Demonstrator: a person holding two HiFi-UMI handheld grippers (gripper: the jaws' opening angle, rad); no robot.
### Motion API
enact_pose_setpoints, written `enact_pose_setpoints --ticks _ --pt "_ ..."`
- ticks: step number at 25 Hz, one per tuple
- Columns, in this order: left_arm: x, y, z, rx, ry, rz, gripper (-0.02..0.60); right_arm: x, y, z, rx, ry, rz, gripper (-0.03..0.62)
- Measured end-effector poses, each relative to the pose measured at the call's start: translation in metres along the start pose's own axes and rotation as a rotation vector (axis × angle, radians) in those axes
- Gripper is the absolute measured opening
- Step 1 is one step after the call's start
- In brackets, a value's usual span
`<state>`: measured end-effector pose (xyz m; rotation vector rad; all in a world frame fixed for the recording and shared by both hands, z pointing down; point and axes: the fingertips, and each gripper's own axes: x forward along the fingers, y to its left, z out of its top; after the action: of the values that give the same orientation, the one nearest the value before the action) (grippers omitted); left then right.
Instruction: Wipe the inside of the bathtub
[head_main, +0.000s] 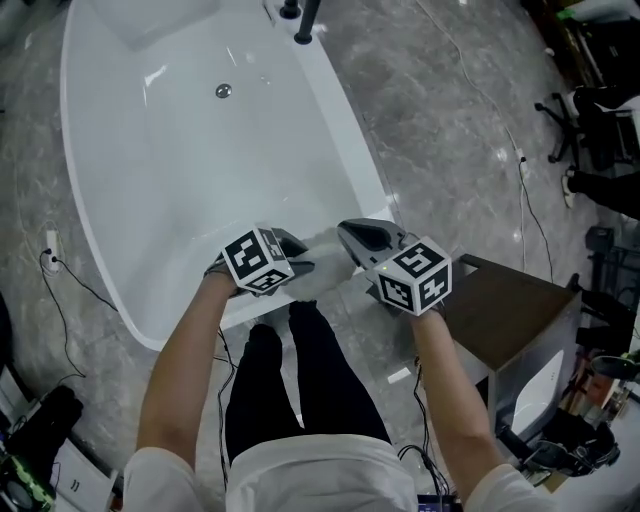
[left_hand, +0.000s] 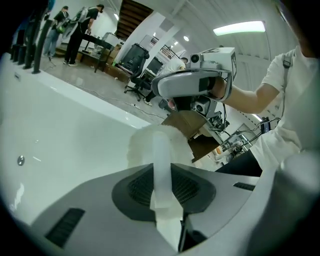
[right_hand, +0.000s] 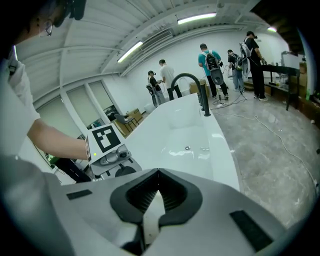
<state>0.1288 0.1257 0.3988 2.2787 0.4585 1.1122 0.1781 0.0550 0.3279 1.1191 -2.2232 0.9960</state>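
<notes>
Fluffy white cloth (left_hand: 152, 142) bulges past the left gripper's (left_hand: 161, 167) clamped fingers. The right gripper's (right_hand: 159, 174) fingers pinch a flat white strip, both held level over the glossy bathtub (head_main: 170, 150).

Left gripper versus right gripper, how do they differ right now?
The left gripper is shut on a white cloth that bunches past its tips; the right gripper is shut with no cloth past its tips. The left gripper hangs over the bathtub's near end, the right gripper nearer the brown box. They face each other.
</notes>
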Motion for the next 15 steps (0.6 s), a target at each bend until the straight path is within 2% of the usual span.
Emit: enact_pose_setpoints --ticks 8,15 --pt "-0.081 -0.045 0.009 -0.091 -0.204 0.064 0.087 -0.029 0.056 0.039 -0.005 -0.077 0.032 0.018" --pt "-0.151 -0.084 -0.005 -0.158 -0.340 0.169 0.087 -0.056 0.103 0.073 -0.001 -0.198 0.064 0.018"
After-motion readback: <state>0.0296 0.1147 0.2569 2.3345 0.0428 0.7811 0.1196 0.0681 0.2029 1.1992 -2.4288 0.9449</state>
